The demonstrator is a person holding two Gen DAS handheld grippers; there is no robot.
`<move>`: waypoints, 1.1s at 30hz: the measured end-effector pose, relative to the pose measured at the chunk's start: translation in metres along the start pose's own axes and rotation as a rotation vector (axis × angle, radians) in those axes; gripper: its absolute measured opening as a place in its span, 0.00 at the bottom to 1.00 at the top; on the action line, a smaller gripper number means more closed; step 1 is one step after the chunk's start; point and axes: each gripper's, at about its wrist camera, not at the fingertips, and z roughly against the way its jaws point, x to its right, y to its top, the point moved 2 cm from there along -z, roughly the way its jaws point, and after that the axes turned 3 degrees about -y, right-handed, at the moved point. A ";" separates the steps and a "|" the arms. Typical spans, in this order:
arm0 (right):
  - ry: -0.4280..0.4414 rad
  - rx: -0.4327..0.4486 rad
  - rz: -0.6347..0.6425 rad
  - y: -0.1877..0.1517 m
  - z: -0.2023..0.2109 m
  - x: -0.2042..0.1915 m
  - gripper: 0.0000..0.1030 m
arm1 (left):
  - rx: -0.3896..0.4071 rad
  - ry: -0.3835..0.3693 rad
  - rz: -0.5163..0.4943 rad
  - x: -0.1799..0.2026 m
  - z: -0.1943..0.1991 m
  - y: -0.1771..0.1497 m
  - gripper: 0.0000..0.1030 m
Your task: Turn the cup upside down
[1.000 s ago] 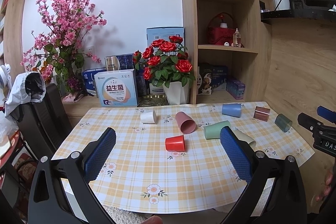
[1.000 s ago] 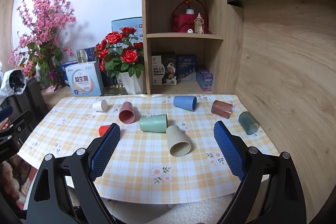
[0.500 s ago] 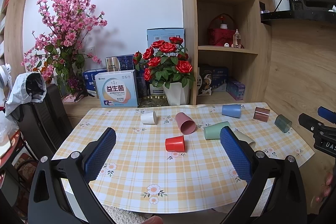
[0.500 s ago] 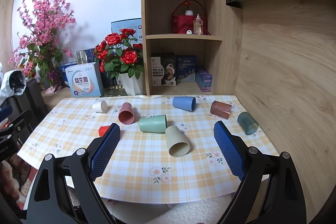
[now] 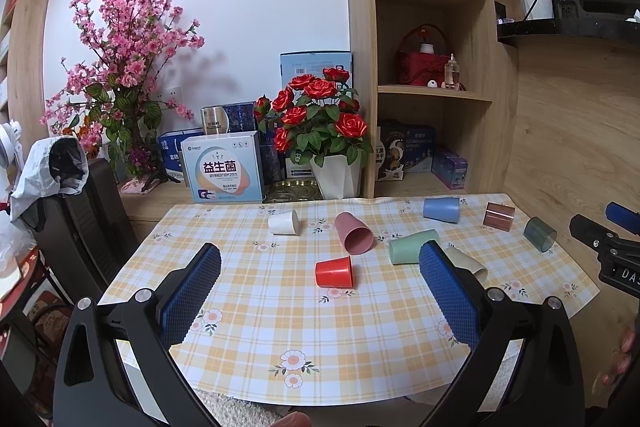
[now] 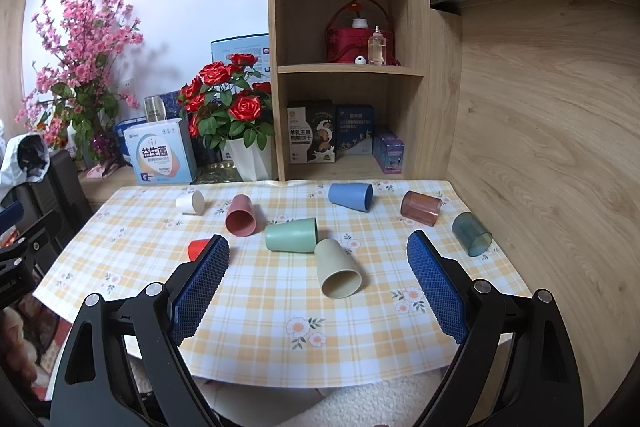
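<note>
Several cups lie on their sides on the checked tablecloth point(image 5: 280, 315): a red cup point(image 5: 334, 271), a pink cup point(image 5: 354, 233), a white cup point(image 5: 283, 222), a green cup point(image 5: 409, 247), a beige cup point(image 6: 338, 268), a blue cup point(image 5: 441, 209), a brown clear cup point(image 5: 498, 215) and a dark teal clear cup point(image 5: 540, 234). My left gripper point(image 5: 320, 259) is open and empty, above the table's near edge, in line with the red cup. My right gripper point(image 6: 318, 247) is open and empty, with the beige and green point(image 6: 291, 235) cups between its fingers further off.
A white pot of red roses point(image 5: 320, 131), boxes point(image 5: 223, 171) and pink blossoms point(image 5: 120, 67) stand behind the table. A wooden shelf unit point(image 6: 348, 67) rises at the back. A wood wall point(image 6: 540, 147) borders the right side. A dark chair point(image 5: 84, 219) stands left.
Both grippers have drifted very slightly; the scene looks almost the same. No cup has moved.
</note>
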 end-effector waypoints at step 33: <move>-0.074 -0.170 0.014 0.014 -0.104 0.100 0.85 | -0.129 -0.011 0.065 -0.036 -0.095 0.008 0.94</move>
